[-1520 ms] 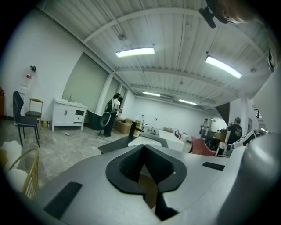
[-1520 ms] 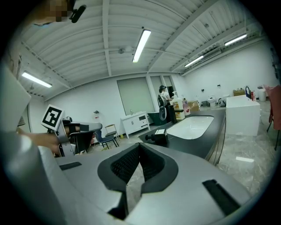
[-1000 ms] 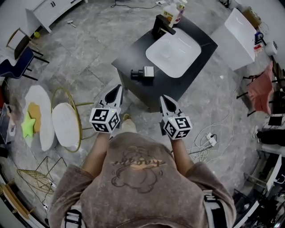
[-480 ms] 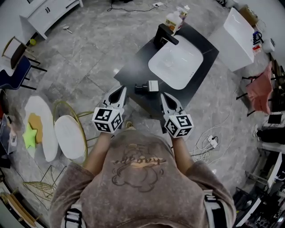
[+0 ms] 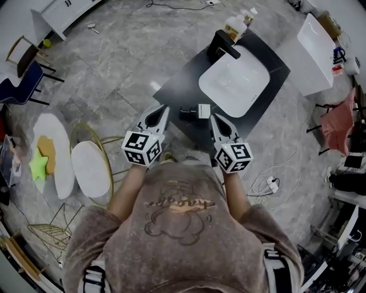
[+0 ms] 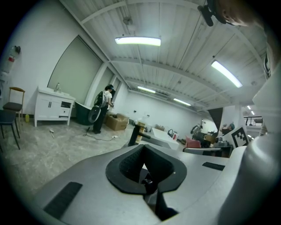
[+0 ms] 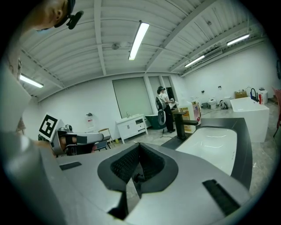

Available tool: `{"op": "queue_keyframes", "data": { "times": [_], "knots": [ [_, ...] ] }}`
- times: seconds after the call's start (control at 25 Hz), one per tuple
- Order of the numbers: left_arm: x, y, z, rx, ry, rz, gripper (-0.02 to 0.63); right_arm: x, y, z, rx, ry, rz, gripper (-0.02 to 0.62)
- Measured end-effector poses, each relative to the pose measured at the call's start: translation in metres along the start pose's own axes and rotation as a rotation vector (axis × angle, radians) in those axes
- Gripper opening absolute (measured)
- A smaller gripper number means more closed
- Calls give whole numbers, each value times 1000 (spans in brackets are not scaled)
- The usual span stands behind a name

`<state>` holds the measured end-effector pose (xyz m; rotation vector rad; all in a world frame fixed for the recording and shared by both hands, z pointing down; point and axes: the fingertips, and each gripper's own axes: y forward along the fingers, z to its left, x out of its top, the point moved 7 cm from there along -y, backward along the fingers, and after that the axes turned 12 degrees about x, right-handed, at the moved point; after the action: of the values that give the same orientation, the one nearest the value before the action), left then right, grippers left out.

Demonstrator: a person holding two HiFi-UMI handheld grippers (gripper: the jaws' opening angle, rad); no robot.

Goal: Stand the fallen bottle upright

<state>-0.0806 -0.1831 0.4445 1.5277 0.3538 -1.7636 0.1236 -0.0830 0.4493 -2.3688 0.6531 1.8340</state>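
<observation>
Both claws are closed on nothing: left gripper [image 5: 162, 110] and right gripper [image 5: 214, 117] sit near either end of the fallen bottle [image 5: 193, 112]. It lies sideways just before the basin [image 5: 234, 84]. Nothing looks done yet; gripping and righting are left.

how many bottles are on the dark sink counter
3. A fallen bottle lies at the counter near edge; a pale bottle and a pump bottle stand at the far edge by the black faucet. More could hide behind those.
</observation>
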Motion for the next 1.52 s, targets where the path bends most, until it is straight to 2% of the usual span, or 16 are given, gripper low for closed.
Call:
{"op": "queue_keyframes", "data": {
  "times": [0.4, 0.8, 0.88, 1.12, 1.28, 1.52],
  "knots": [
    [0, 5, -17, 48, -17, -5, 18, 8, 3, -19, 104, -9, 23, -2],
    [-9, 12, -32, 65, -25, 0, 18, 7, -1, -37, 135, -18, 58, -6],
    [-10, 12, -34, 68, -27, -1, 18, 7, -2, -39, 146, -16, 57, 31],
    [-9, 12, -38, 76, -35, -6, 18, 11, -2, -38, 171, -33, 58, 76],
    [-12, 11, -36, 82, -39, -1, 18, 10, 2, -37, 211, -46, 92, 122],
    [-12, 7, -30, 95, -43, -3, 18, 9, 18, -30, 299, -82, 163, 227]
  ]
}}
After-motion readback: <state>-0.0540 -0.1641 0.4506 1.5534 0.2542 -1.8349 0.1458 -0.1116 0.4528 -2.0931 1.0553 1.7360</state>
